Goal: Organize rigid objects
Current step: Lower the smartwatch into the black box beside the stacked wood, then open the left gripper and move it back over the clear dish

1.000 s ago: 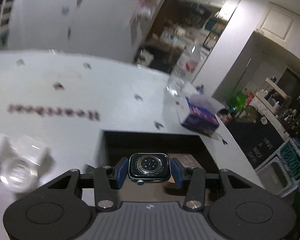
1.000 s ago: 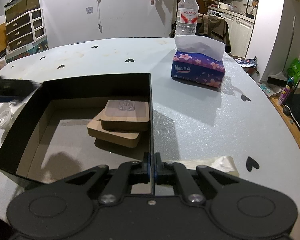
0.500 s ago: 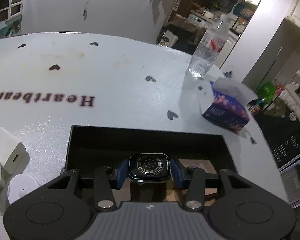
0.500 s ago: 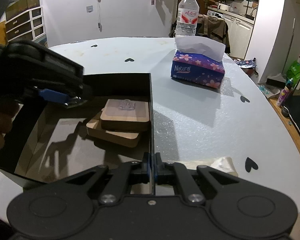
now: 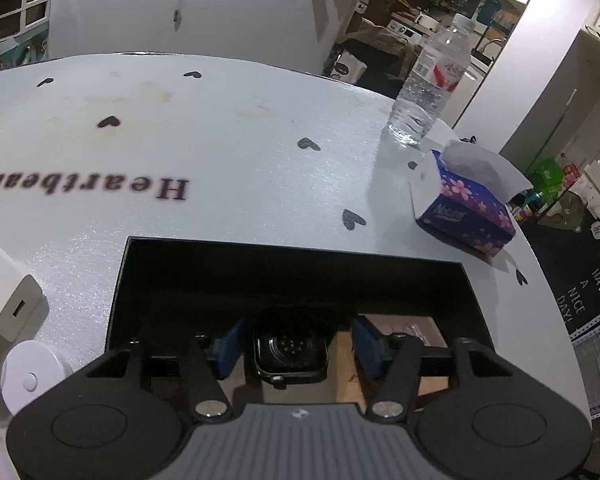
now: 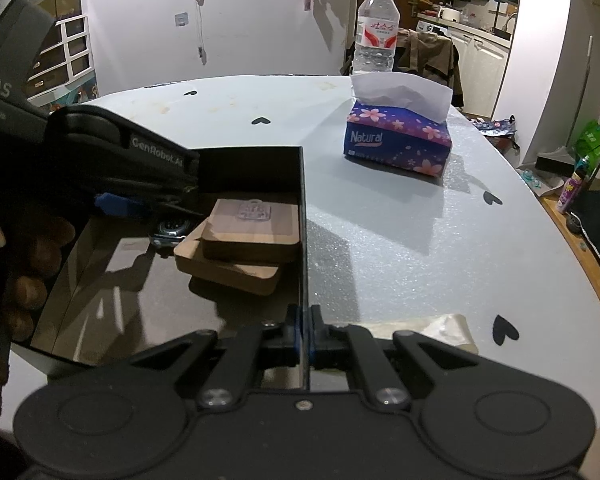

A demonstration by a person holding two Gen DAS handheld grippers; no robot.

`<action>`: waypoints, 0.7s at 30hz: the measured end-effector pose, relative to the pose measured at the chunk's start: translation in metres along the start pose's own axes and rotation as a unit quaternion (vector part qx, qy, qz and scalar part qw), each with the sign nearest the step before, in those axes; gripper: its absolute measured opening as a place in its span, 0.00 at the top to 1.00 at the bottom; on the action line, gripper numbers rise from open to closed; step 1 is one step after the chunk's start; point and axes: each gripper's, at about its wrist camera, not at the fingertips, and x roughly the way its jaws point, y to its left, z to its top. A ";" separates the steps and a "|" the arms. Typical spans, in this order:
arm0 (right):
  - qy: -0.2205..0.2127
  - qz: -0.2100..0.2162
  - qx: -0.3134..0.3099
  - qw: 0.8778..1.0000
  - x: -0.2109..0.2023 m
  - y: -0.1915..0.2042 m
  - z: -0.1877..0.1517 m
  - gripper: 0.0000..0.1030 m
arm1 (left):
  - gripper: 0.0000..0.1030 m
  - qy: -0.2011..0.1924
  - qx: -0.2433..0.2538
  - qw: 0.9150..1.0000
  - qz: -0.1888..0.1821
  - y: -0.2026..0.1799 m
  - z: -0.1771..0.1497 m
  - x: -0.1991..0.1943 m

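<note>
A black open box [image 5: 284,276] stands on the white table. My left gripper [image 5: 296,348] is inside it with its blue pads [image 5: 228,346] spread apart, open. A dark smartwatch body [image 5: 290,354] lies between the pads with gaps on both sides, next to two stacked wooden blocks [image 6: 244,244]. In the right wrist view the left gripper [image 6: 148,204] reaches into the box and the watch [image 6: 170,230] shows under it. My right gripper [image 6: 305,332] is shut on the box's right wall [image 6: 302,216] at its near end.
A tissue box [image 6: 398,142] and a water bottle [image 6: 376,40] stand at the far right of the table. A white charger [image 5: 10,306] and a white round puck [image 5: 30,376] lie left of the box. A beige strip [image 6: 432,330] lies near the right gripper.
The left gripper moved down into the box with the watch and opened; the watch now sits free between the pads. The right gripper has not moved.
</note>
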 end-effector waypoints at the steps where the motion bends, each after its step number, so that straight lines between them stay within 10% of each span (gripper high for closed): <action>1: 0.000 0.000 0.001 1.000 0.000 0.000 0.000 0.96 | 0.40 0.001 0.002 1.000 0.000 -0.001 0.000 0.000; 21: -0.001 0.003 0.006 1.000 0.001 -0.002 0.000 0.96 | 0.17 -0.014 0.055 0.998 -0.007 -0.014 -0.010 -0.040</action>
